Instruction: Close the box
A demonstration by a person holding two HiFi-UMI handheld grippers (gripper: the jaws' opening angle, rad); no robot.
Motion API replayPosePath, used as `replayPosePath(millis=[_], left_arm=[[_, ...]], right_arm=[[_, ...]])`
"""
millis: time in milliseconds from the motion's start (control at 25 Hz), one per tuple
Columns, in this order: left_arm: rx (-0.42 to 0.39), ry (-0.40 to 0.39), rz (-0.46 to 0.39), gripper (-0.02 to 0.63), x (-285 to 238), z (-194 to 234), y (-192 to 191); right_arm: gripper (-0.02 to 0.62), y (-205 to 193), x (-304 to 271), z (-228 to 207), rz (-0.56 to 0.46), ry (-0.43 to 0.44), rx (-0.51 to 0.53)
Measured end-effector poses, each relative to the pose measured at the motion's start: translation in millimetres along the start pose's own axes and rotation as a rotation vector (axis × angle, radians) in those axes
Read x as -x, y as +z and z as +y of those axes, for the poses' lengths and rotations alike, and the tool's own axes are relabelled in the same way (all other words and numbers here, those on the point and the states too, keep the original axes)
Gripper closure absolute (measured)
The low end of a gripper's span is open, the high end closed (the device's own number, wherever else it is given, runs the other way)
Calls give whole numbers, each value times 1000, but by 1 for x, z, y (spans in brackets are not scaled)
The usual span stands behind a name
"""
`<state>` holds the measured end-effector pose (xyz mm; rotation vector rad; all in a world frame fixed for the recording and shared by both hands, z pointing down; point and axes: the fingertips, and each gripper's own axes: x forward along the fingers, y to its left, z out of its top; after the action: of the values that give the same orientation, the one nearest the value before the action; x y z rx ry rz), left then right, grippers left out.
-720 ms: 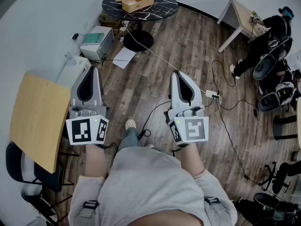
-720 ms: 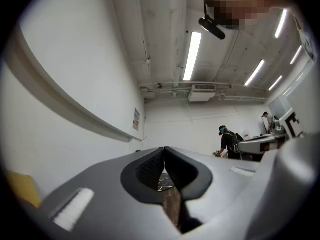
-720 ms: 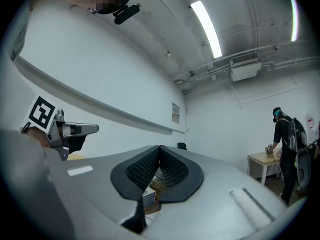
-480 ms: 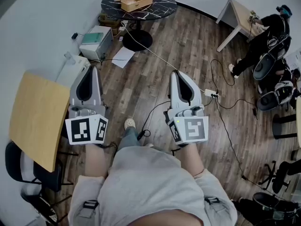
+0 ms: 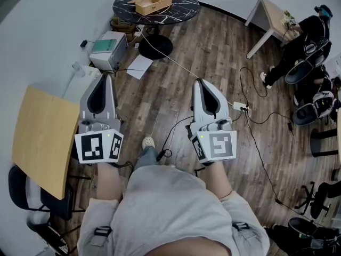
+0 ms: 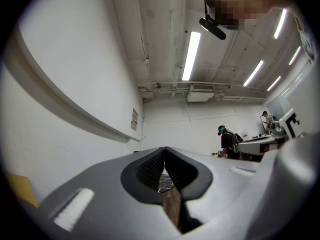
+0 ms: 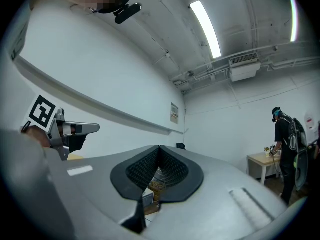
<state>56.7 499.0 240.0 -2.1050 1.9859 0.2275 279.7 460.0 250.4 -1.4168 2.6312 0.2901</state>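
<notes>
Fingers (image 6: 150,169) of left gripper (image 5: 104,80) and right gripper (image 5: 202,83) touch, empty.

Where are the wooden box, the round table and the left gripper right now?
wooden box (image 5: 153,3): head view, on its open compartments.
round table (image 5: 184,8): head view, on the bare marbled top right of the box.
left gripper (image 5: 104,79): head view, where its closed tips meet.
</notes>
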Motion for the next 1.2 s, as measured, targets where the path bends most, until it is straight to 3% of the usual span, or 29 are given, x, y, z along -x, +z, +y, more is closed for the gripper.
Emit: replayPosePath(millis=[600,1200], left_arm=[[11,-37,-19,546,-107,45,-26],[18,-102,-6,546,-175,113,-52]], right_arm=[[591,-19,-103,-29,-30,-65,-9],[591,-36,-191,-8,-32,-117,4]])
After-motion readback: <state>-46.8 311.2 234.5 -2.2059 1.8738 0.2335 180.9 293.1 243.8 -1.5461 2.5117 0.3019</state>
